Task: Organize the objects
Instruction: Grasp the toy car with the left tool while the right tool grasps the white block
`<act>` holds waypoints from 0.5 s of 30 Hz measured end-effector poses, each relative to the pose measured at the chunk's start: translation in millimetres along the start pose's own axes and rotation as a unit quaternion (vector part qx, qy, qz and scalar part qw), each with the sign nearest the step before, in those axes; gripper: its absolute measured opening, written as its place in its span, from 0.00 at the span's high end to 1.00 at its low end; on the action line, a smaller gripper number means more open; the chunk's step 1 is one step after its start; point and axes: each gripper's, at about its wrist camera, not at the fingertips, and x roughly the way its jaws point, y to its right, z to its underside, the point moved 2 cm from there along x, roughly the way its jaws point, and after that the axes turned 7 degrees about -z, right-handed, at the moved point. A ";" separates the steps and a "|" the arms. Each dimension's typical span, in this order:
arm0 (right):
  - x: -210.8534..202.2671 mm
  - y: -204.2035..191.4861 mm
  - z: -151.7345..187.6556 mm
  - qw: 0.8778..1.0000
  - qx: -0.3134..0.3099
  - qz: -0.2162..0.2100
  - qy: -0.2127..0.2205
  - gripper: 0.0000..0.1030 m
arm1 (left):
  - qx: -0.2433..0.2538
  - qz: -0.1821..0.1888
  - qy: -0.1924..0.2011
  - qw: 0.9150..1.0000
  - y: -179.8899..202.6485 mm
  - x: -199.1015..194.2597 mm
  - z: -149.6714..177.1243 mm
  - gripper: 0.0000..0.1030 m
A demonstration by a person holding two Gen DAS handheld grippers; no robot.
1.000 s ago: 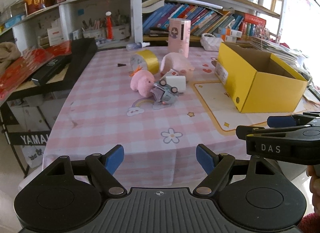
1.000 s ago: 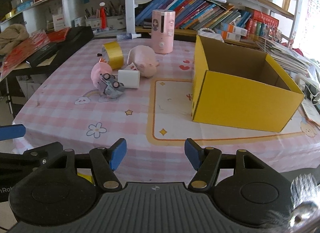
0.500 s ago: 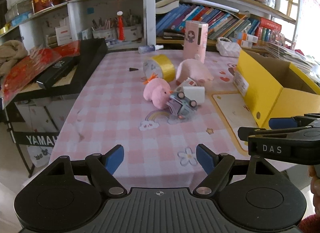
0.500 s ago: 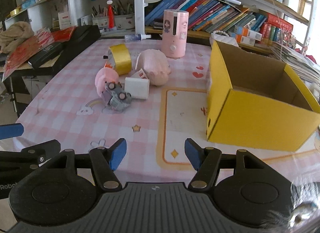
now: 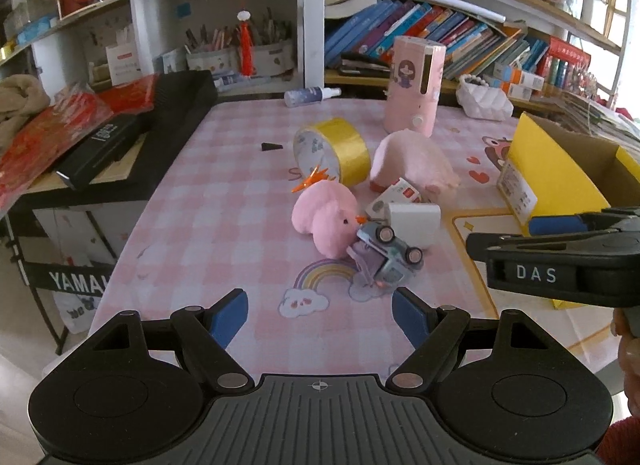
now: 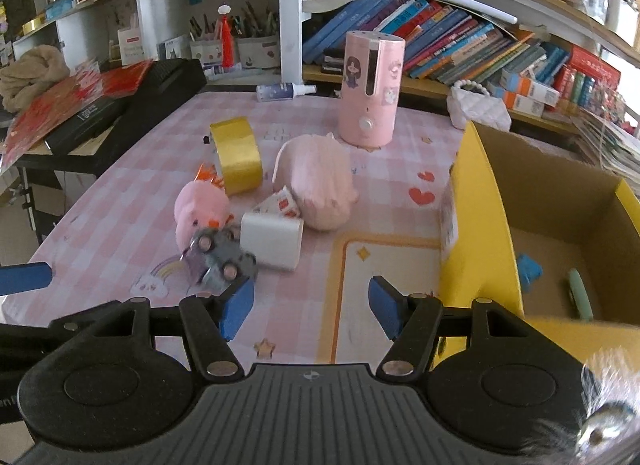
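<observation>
A: Nearest?
B: Left gripper [image 5: 320, 315] and right gripper [image 6: 311, 303], both spread, holding nothing; bare cloth [image 5: 224, 225] lower centre.

A: Beyond?
B: Toy car [image 5: 386, 255] touching chick [image 5: 324, 217] and white box [image 6: 272, 241], mid-frame; yellow box [image 6: 476, 249] right.

A: Writing?
B: "DAS" right; "YAMAH" lower left.

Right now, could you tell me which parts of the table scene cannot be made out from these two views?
- Yellow box interior: left wrist view, hidden behind its near wall and the right gripper.
- Box's near corner: right wrist view, smeared by motion blur.
- Small printed carton: both views, partly hidden behind the white block; print too small to read.
- Toy car: right wrist view, blurred.
</observation>
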 end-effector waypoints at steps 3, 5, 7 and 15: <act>13.0 4.9 -7.9 1.000 0.002 -0.010 -0.006 0.41 | 0.004 -0.001 -0.008 1.000 3.5 9.9 -5.8 0.21; 21.1 8.8 -13.5 1.000 0.007 -0.018 -0.008 0.42 | 0.006 -0.002 -0.013 1.000 5.8 15.7 -9.3 0.21; 28.5 12.3 -18.4 0.999 0.014 -0.028 -0.010 0.42 | 0.010 0.001 -0.019 1.000 8.2 22.7 -12.1 0.21; 47.4 29.1 -37.4 0.998 0.040 -0.046 -0.008 0.46 | 0.048 0.035 -0.036 0.998 35.3 49.6 -17.9 0.21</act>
